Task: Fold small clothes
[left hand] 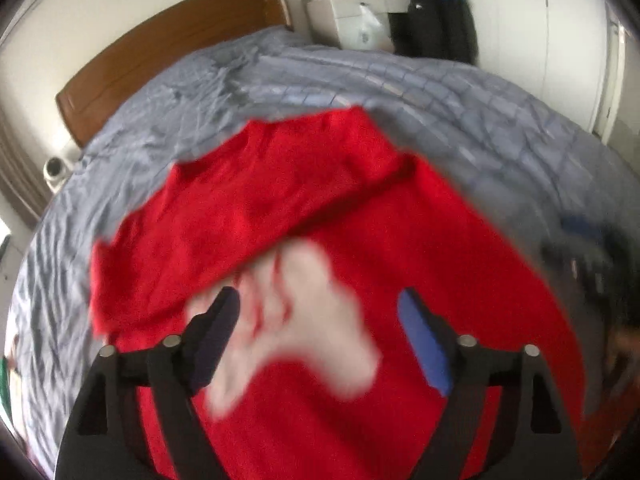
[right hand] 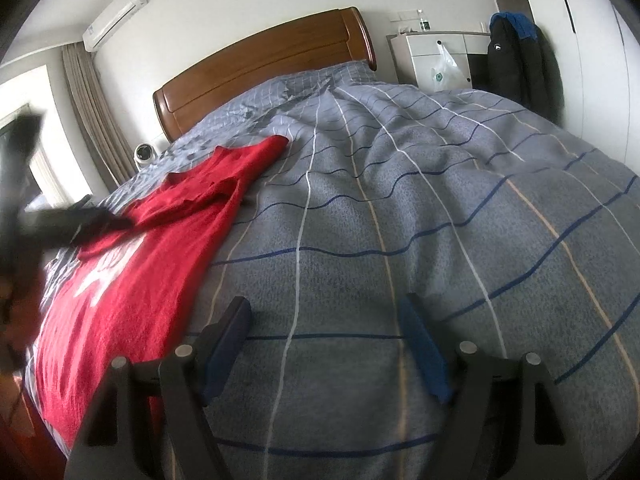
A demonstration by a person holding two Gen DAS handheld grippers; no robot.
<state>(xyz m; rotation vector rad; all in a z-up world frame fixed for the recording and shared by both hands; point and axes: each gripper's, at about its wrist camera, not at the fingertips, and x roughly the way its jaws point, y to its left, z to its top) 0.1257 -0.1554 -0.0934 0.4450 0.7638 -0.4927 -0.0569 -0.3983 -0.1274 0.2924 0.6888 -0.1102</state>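
From my left wrist camera, which is blurred, I see the left gripper (left hand: 318, 312) with its fingers (left hand: 424, 344) spread wide and nothing between them, poised over a red shirt (left hand: 280, 200). The shirt lies spread on the grey checked bed cover (left hand: 460, 112), one part folded over across its upper half, and a white print (left hand: 304, 320) shows on its front between my fingers. A wooden headboard (left hand: 168, 52) stands at the far end of the bed, with a white cabinet (left hand: 352, 20) and a dark jacket (left hand: 436, 20) beyond. From my right wrist camera, the right gripper (right hand: 324, 334) has its fingers (right hand: 424, 350) released too, holding nothing, over bare bed cover (right hand: 400, 208). The red shirt (right hand: 160, 256) lies to the left of it, near the bed's left edge, and the left gripper (right hand: 80, 220) shows as a dark blur touching or just above the shirt; I cannot tell which. A curtain (right hand: 100, 112) and an air conditioner (right hand: 116, 16) are on the far wall.
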